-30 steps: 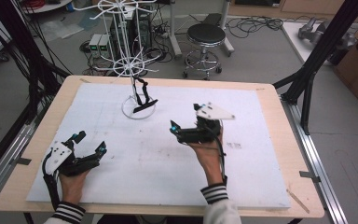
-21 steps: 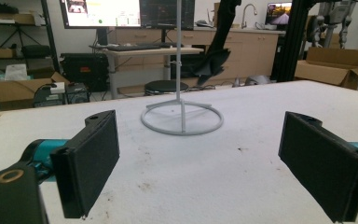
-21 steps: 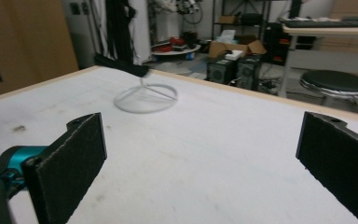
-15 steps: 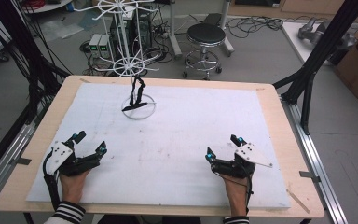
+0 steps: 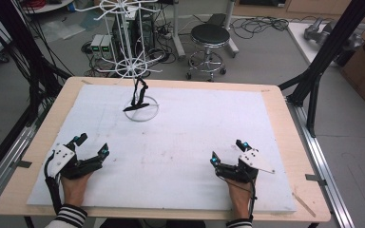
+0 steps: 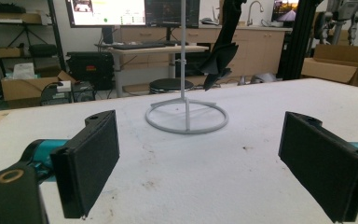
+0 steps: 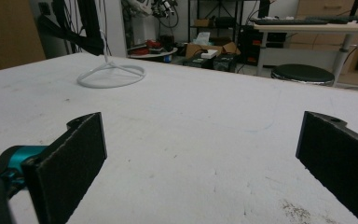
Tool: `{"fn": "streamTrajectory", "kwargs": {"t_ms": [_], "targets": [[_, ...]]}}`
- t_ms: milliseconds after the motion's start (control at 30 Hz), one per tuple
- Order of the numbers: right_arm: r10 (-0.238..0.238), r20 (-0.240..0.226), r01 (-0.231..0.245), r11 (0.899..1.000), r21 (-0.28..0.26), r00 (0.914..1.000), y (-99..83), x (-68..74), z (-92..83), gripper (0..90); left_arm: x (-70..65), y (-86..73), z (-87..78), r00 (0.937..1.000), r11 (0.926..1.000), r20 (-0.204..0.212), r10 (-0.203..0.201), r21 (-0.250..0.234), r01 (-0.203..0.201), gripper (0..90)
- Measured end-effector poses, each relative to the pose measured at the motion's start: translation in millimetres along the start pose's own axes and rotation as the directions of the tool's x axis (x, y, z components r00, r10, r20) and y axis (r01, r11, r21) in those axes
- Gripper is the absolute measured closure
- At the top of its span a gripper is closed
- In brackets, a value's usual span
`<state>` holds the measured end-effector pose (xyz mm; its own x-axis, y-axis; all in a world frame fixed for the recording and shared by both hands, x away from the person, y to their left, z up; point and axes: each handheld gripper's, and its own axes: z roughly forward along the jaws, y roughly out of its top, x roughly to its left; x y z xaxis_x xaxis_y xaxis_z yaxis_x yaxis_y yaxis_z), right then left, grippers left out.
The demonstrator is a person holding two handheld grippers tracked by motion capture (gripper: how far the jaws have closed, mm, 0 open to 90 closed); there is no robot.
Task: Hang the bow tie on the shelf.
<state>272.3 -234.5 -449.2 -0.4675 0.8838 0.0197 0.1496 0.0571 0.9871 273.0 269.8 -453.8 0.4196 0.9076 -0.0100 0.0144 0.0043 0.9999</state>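
- High view: a white rack [image 5: 134, 57] stands at the far side of the white mat [image 5: 180, 142], with its ring foot on the mat. A black thing [image 5: 138, 97] hangs from the rack, low down, right over the ring. I think it is a sock or a bit of cloth, but it is too small to be sure. The left gripper [image 5: 91, 151] rests near the front left corner of the mat, with its jaws wide apart and nothing in them. The right gripper [image 5: 228, 153] rests near the front right, jaws wide apart too, holding nothing. Both are well apart from the rack
- Left gripper view: the two black jaws stand far apart with bare mat between them. The rack's ring [image 6: 186, 117] is straight ahead, and the black thing [image 6: 220, 56] hangs by the pole above it
- Right gripper view: the jaws are wide apart and hold nothing. The ring [image 7: 112, 74] sits far off to the left
- My guess: the hanging job looks done, since the black thing is on the rack and both hands are back at the front. I see nothing else on the mat left to hang
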Motion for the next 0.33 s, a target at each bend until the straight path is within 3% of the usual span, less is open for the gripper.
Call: {"fn": "streamTrajectory", "kwargs": {"t_ms": [200,333], "targets": [[0.031,-0.006,-0.031,1.000,-0.001,0.9995,-0.7,-2.2,-0.7,0.5,-0.4,-0.1,-0.1,1.0000,1.0000,-0.004,0.001,-0.001,-0.001,12.5],[0.027,0.002,-0.027,1.000,0.001,0.9996,-0.8,-2.0,-0.4,0.5,-0.4,-0.3,-0.7,1.0000,1.0000,-0.005,0.000,-0.007,0.000,12.5]]}}
